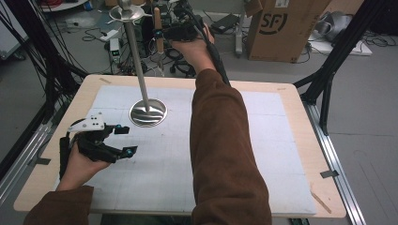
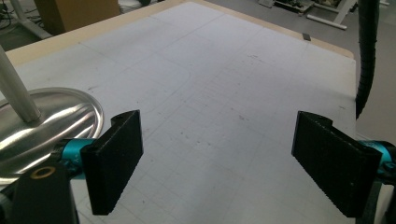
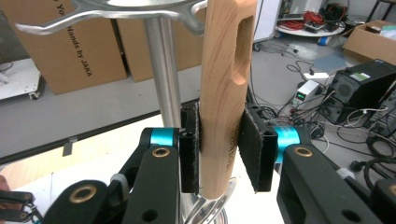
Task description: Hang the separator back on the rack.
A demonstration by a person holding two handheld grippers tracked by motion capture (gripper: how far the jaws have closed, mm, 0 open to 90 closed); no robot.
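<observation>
Jaws of the right gripper (image 3: pixel 218 151) are clamped on a wooden handle (image 3: pixel 226 79), one black pad pressed against each side of it. That handle stands upright, just beside the pole of a steel stand (image 1: pixel 136 51), and its long slot sits near one of the curved hooks at the stand's top (image 3: pixel 116 11). In the high view the right gripper (image 1: pixel 159 33) is held high at the stand's head, beyond the far edge of the worktop (image 1: pixel 281 93), with the person's brown sleeve (image 1: pixel 220 140) reaching across to it. I cannot tell whether the handle's slot is on the hook or only next to it.

Jaws of the left gripper (image 2: pixel 217 156) stand wide apart with nothing between them, only the white mat (image 2: pixel 224 84) showing in the gap. This left gripper (image 1: pixel 123 139) sits low over the mat, near the stand's round base (image 1: pixel 148 113) and on the person's side of it. In the left gripper view the shiny base (image 2: pixel 51 121) lies just beside one jaw.
</observation>
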